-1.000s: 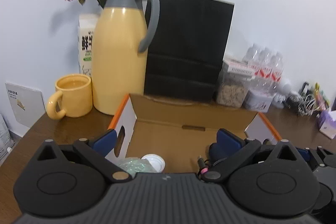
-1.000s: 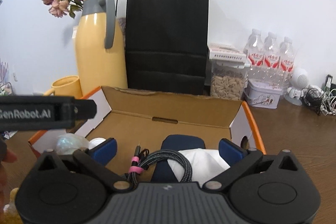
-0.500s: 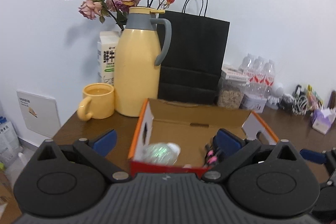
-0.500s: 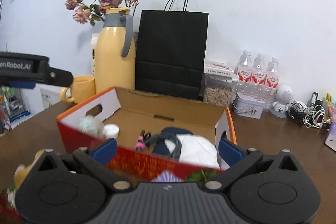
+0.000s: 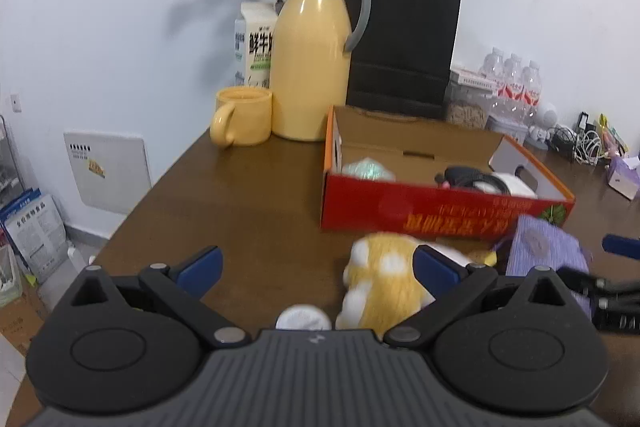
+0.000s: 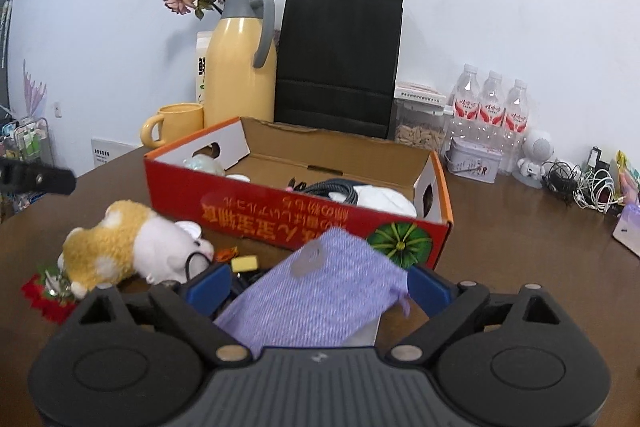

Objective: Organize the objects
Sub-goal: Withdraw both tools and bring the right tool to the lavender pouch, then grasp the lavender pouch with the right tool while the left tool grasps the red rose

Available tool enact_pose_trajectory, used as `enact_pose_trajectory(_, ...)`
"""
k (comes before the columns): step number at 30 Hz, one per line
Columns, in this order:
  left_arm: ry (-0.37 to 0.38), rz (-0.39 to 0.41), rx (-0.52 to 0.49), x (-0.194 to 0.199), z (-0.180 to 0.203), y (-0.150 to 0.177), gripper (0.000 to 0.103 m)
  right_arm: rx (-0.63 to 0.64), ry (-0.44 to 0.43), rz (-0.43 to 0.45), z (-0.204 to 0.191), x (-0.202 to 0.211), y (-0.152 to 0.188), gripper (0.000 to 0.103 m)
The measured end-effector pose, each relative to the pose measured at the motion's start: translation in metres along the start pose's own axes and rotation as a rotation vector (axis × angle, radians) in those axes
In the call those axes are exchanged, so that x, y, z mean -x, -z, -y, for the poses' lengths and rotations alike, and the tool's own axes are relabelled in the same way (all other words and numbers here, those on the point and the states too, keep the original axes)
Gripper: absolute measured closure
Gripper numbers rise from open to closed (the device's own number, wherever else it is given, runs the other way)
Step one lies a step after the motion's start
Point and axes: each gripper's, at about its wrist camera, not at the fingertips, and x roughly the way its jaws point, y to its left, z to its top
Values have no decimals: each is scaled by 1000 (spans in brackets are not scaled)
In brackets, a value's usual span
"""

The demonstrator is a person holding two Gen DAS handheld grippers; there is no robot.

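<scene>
My right gripper (image 6: 318, 285) sits low in the middle of its frame with its blue pads spread wide and drawing inward; the purple pouch (image 6: 320, 291) lies between them, and its left edge runs close along the left pad, though I cannot tell whether either pad touches the cloth. Just above the pouch the red cardboard box (image 6: 296, 211) stands open on the brown table (image 6: 520, 227), with a black cable (image 6: 334, 189) and something white inside. At the left of that frame a yellow and white plush toy (image 6: 128, 243) lies on its side in front of the box. My left gripper (image 5: 316, 267) has its pads spread wide apart too, pinching nothing; the plush toy (image 5: 380, 283) lies at lower centre, close against the right pad, and a small white cap (image 5: 303, 318) rests on the table between the fingers. Behind the box, in the upper middle, stand the yellow jug (image 5: 312, 67), a yellow mug (image 5: 242, 117) to its left and a black paper bag (image 5: 404, 47) to its right
</scene>
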Motion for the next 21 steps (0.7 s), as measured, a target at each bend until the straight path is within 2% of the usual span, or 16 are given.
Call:
enact_pose_trajectory(2, -1, -8, 9, 2, -4, 7, 0, -8, -2, -1, 1, -2, 0, 31)
enact_pose_trajectory(6, 0, -20, 25, 6, -9, 16, 0, 1, -7, -10, -1, -14, -5, 39)
enact_pose_trajectory(11, 3, -26, 32, 9, -10, 19, 0, 37, -1, -43, -10, -41, -13, 59)
enact_pose_trajectory(15, 18, -24, 28, 14, -9, 23, 0, 57, 42, -57, -16, -55, -12, 76)
enact_pose_trajectory(17, 26, -24, 25, 15, -9, 24, 0, 50, 39, -50, -15, -52, -11, 95)
enact_pose_trajectory(21, 40, -28, 16, 17, -7, 29, 0, 47, 29, -22, -12, -43, -9, 97)
